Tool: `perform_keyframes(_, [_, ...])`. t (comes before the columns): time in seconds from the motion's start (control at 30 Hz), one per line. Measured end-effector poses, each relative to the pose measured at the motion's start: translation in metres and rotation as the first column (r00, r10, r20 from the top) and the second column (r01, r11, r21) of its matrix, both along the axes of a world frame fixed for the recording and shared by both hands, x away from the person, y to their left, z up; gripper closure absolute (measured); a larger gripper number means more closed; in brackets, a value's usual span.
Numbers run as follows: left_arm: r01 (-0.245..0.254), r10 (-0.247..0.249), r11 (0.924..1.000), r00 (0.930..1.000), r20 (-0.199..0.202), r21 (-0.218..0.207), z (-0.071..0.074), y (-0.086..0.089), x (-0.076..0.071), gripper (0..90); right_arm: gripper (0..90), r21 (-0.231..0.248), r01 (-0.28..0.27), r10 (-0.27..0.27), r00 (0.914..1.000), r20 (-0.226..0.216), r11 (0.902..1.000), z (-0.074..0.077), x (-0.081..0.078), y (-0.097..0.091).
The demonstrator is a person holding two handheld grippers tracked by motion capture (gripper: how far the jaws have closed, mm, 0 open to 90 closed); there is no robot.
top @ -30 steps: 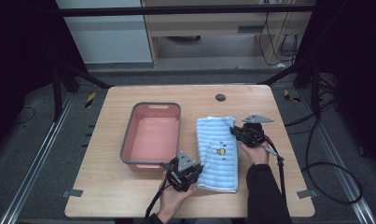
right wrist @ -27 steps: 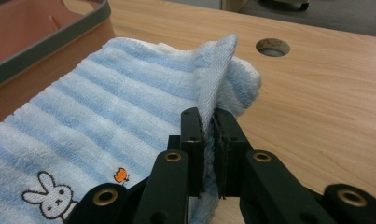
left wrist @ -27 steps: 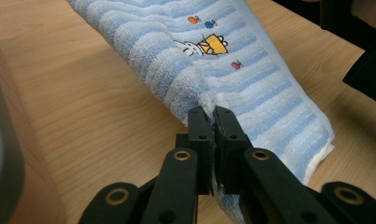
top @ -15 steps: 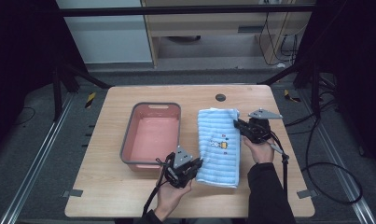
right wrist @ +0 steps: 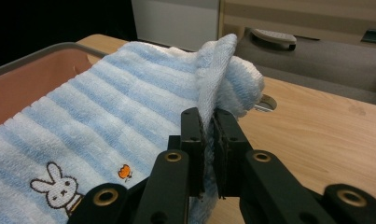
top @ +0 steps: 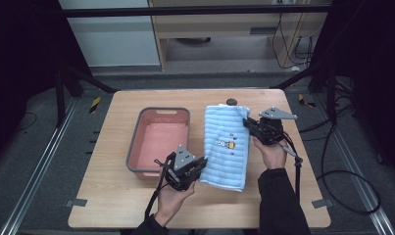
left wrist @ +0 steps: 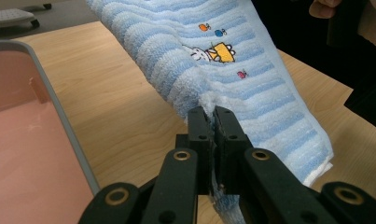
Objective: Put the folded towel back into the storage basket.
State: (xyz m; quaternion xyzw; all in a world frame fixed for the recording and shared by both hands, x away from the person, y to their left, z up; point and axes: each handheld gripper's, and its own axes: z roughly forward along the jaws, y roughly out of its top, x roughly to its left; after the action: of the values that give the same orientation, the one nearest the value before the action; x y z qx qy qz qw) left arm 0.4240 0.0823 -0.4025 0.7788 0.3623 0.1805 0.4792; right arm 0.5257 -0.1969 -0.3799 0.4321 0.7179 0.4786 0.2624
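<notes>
So the pink tub (top: 158, 142) sits just left of the left gripper (top: 197, 167), which is pinching the striped towel (top: 228, 147) at its near-left edge. The towel's long axis runs away from us, right gripper (top: 248, 123) clamping the far-right edge.

Bare table (top: 111, 205) lies open from 6 to 9 o'clock, while the pink tub (top: 158, 142) and striped towel (top: 227, 147) block the centre.
</notes>
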Motion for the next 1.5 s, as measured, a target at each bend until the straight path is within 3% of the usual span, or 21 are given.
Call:
perform_keyframes(0.77, [-0.036,0.037,0.9991,0.9970,0.067,-0.024,0.033,0.027,0.004,86.5,83.9,0.018,-0.025,0.023,0.9970,0.074,0.9995,0.043,0.003,0.026])
perform_keyframes(1.03, [-0.067,0.070,0.9974,0.9927,0.098,-0.027,0.045,0.046,0.002,86.5,84.1,0.031,-0.041,0.038,0.9952,0.090,0.9987,0.056,0.008,0.045])
perform_keyframes(1.5, [-0.110,0.114,0.9929,0.9864,0.118,-0.047,0.055,0.074,0.004,86.5,84.1,0.047,-0.077,0.071,0.9913,0.111,0.9959,0.070,0.019,0.079])
